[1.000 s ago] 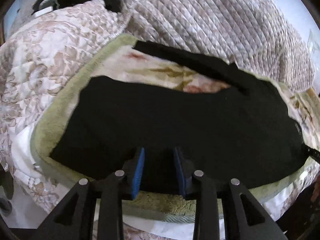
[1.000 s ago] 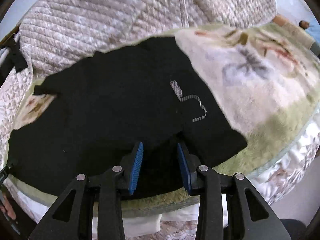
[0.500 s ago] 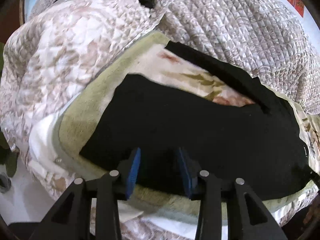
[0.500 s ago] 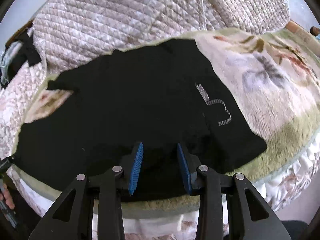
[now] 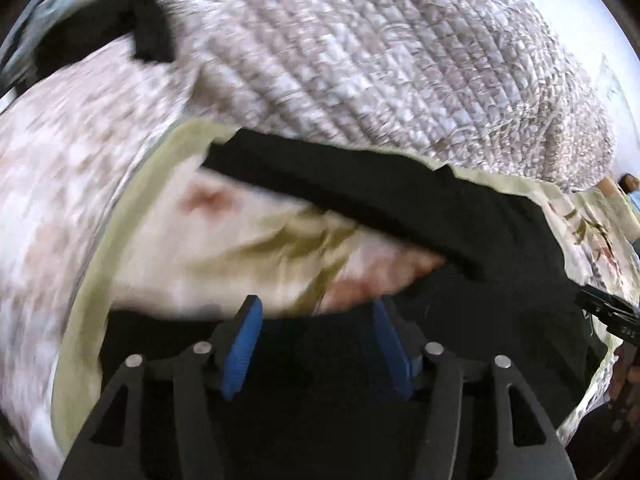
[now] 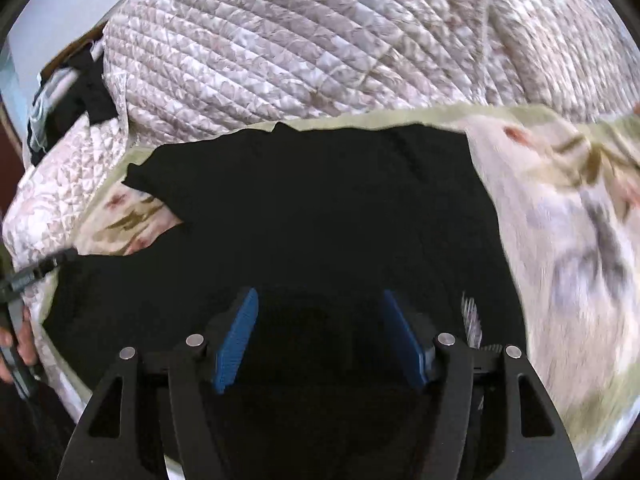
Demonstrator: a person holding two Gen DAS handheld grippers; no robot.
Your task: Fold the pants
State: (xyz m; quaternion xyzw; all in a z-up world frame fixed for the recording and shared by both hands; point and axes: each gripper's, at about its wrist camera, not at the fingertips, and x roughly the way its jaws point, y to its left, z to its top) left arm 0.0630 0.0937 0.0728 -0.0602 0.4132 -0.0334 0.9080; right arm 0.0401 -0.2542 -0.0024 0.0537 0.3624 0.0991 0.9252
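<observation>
Black pants [image 6: 320, 208] lie spread flat on a floral fleece blanket [image 6: 560, 208] on a bed. In the left wrist view the pants [image 5: 400, 196] show two legs with blanket between them. My left gripper [image 5: 316, 316] is open, its blue pads over the near leg's edge. My right gripper [image 6: 320, 304] is open, low over the waist end of the pants, beside a silver drawstring [image 6: 470, 316]. Neither gripper holds cloth.
A quilted beige bedspread [image 6: 320, 40] is heaped behind the pants. A floral quilt [image 5: 60, 160] lies at the left. Dark clothing [image 5: 148, 28] sits at the far left corner. The other gripper's tip [image 5: 604, 312] shows at the right edge.
Both grippers have moved forward and down over the pants, and their jaws have opened wider. The pants lie as before.
</observation>
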